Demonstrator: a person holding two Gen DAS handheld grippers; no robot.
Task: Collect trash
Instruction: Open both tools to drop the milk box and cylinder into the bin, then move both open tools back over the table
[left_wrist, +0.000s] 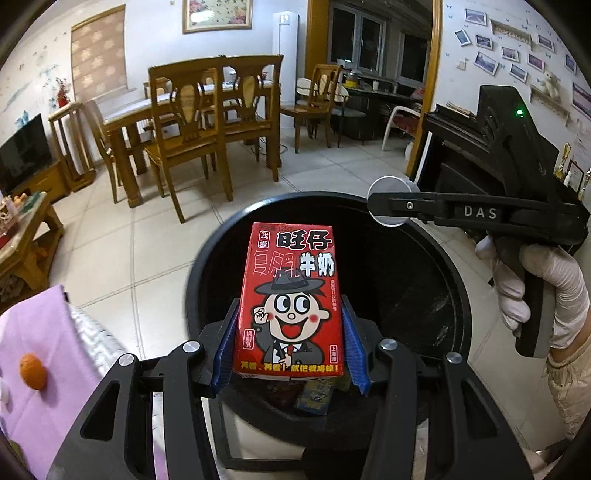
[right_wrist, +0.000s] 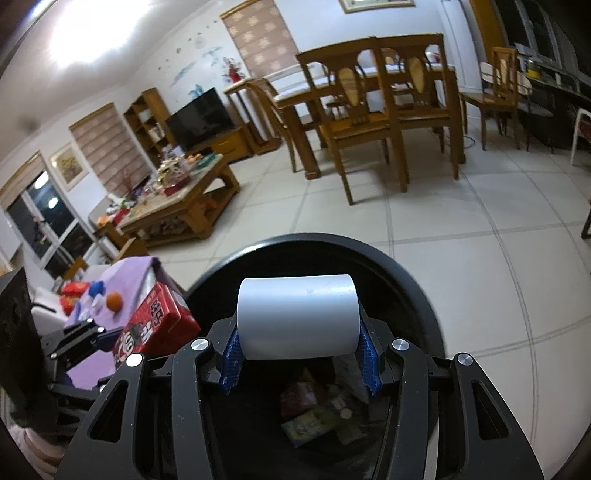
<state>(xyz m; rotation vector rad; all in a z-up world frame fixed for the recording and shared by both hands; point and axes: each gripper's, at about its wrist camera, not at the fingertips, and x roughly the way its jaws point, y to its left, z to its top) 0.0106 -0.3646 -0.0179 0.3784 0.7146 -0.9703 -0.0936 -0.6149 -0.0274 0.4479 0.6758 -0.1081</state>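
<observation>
My left gripper (left_wrist: 290, 314) is shut on a red milk carton (left_wrist: 291, 280) with a cartoon face, held upright over the open black trash bin (left_wrist: 207, 251). In the right wrist view, my right gripper (right_wrist: 298, 325) is shut on a white cylinder (right_wrist: 297, 314), gripped by its two ends above the same bin (right_wrist: 406, 273). Several wrappers and small boxes (right_wrist: 314, 413) lie at the bin's bottom. A white-gloved hand (left_wrist: 535, 291) holds the right gripper (left_wrist: 391, 203) over the bin's far rim. The carton (right_wrist: 155, 325) in the left gripper (right_wrist: 110, 336) shows at the bin's left edge.
A purple cloth (left_wrist: 44, 339) with an orange (left_wrist: 33, 371) on it lies left of the bin. Pale tiled floor (left_wrist: 147, 229) surrounds the bin. A wooden coffee table (right_wrist: 184, 192) piled with items, dining chairs (left_wrist: 184, 140) and a dark piano (left_wrist: 480, 158) stand farther off.
</observation>
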